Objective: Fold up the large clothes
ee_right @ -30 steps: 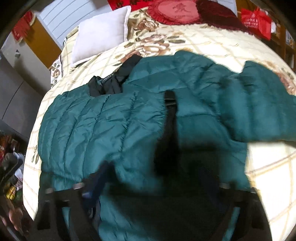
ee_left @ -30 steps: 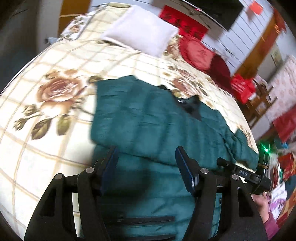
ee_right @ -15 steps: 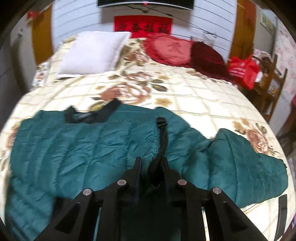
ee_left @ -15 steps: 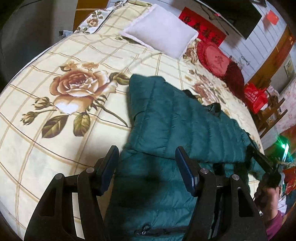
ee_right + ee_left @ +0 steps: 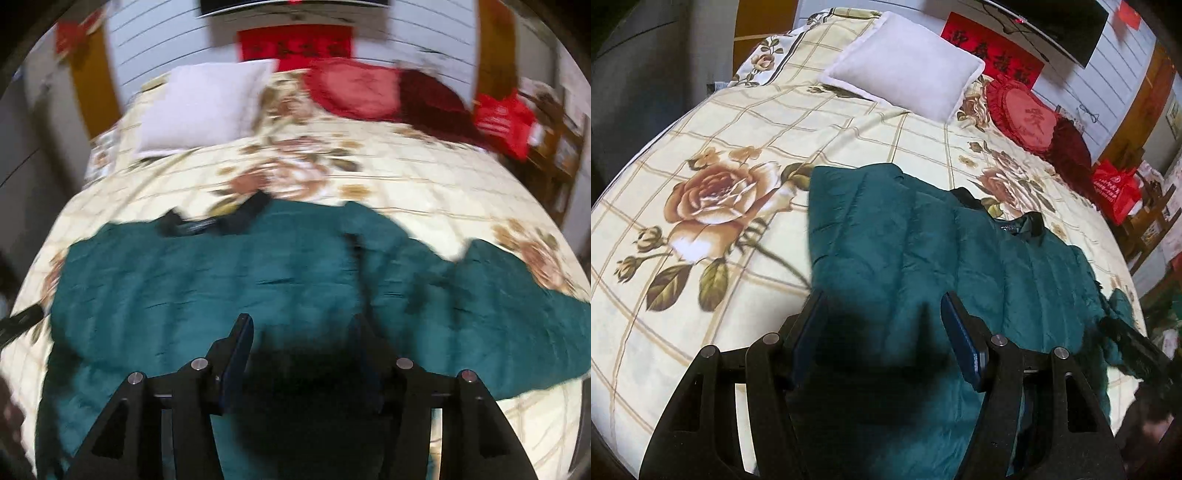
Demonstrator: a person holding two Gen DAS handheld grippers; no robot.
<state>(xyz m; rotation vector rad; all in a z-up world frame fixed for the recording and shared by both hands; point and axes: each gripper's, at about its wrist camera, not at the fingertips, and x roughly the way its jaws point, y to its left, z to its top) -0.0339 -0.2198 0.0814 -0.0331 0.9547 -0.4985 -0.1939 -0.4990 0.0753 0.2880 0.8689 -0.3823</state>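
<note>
One sleeve (image 5: 524, 332), rt view only.

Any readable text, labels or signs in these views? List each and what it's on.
"迎春接福" (likely, partly hidden): black characters on the red wall banner.
"爱" (likely): on the red cushion; the smaller line under it is unreadable.
Too small to read: jacket collar label; white print on the red bag.
Right wrist view: everything is blurred.
</note>
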